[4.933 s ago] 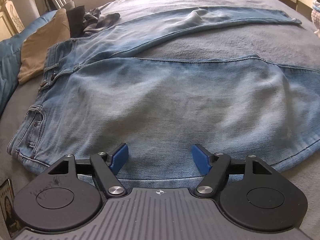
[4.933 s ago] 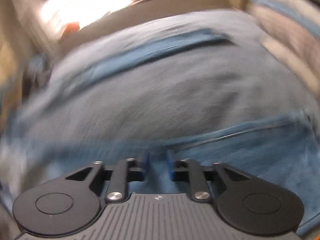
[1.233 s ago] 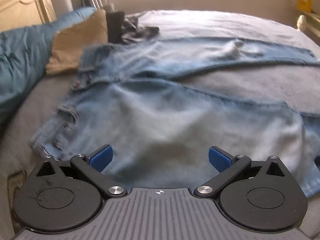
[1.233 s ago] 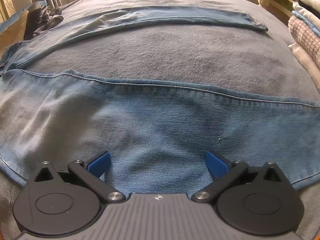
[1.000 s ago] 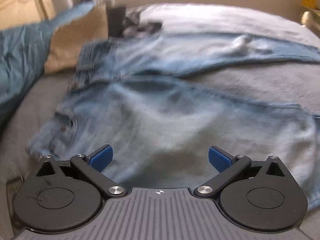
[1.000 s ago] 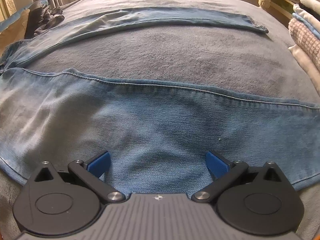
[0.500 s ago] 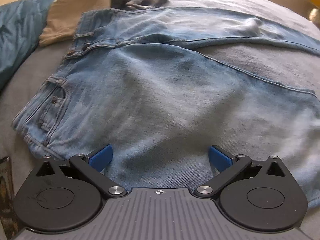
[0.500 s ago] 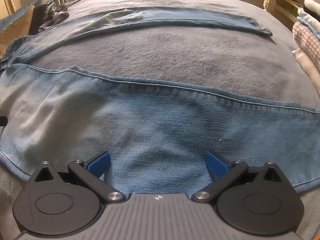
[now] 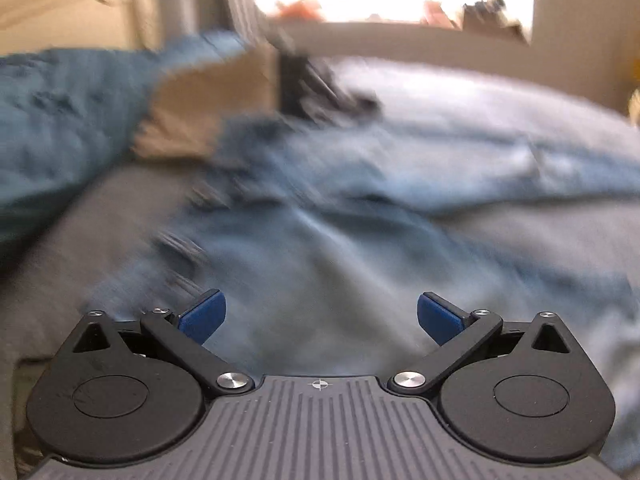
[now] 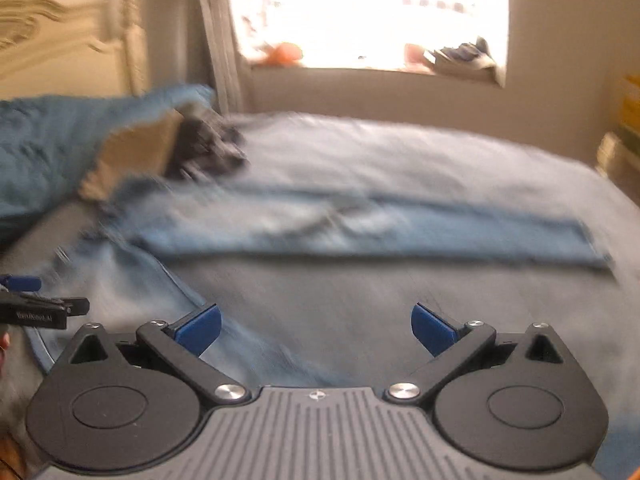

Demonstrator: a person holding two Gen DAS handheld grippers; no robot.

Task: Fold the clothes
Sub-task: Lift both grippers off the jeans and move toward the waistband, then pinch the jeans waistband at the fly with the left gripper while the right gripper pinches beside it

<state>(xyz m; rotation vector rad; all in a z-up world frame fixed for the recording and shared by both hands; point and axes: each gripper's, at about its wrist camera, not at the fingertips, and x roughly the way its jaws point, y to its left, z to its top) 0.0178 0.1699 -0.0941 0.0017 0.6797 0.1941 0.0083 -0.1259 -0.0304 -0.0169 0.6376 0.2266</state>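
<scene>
Light blue jeans (image 9: 360,248) lie spread flat on the grey bed, waistband to the left, legs running right. In the right wrist view the far leg (image 10: 360,232) stretches across to its hem at the right, and the near leg passes under the fingers. My left gripper (image 9: 318,314) is open above the jeans' seat, nothing between its blue pads. My right gripper (image 10: 316,326) is open too, raised over the gap between the legs. The left gripper's tip (image 10: 24,296) shows at the right wrist view's left edge. Both views are motion-blurred.
A teal quilt (image 9: 60,128), a tan pillow (image 9: 208,108) and a dark bundle of clothes (image 9: 316,88) lie at the head of the bed, left. A bright window (image 10: 368,12) with a sill is behind. A cream headboard (image 10: 60,40) stands far left.
Both grippers have lifted and tilted up from the denim, so the window and wall now show. Both stay open and empty. The jeans lie as before.
</scene>
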